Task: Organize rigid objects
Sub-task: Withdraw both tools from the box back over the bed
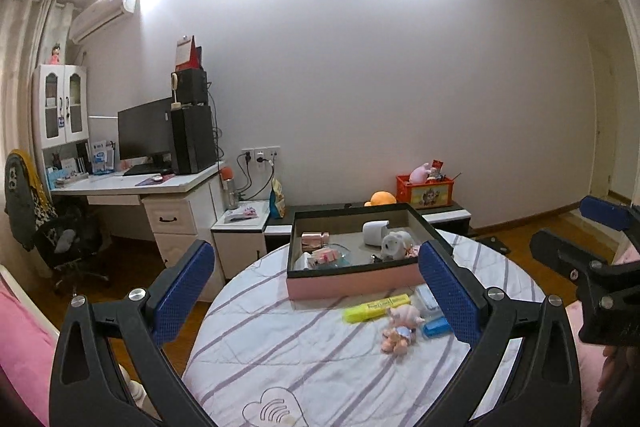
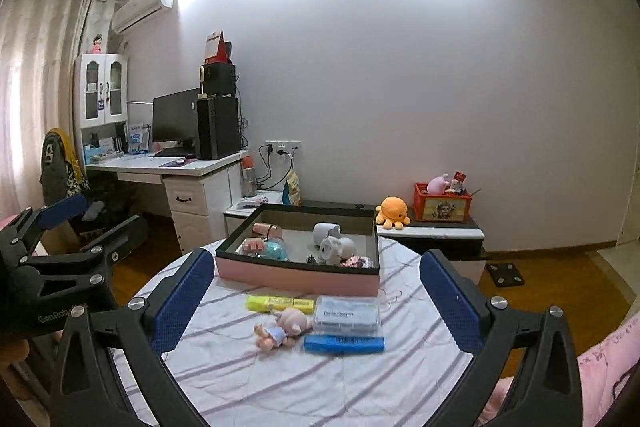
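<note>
A pink box with a dark rim stands at the far side of the round striped table and holds several small items. In front of it lie a yellow highlighter, a small doll, a clear floss case and a blue case. My left gripper is open and empty above the table. My right gripper is open and empty, also above the table; it shows at the right edge of the left wrist view.
A white desk with a monitor and speaker stands at the left, an office chair beside it. A low cabinet behind the table carries an orange plush and an orange crate. Pink bedding lies at the right.
</note>
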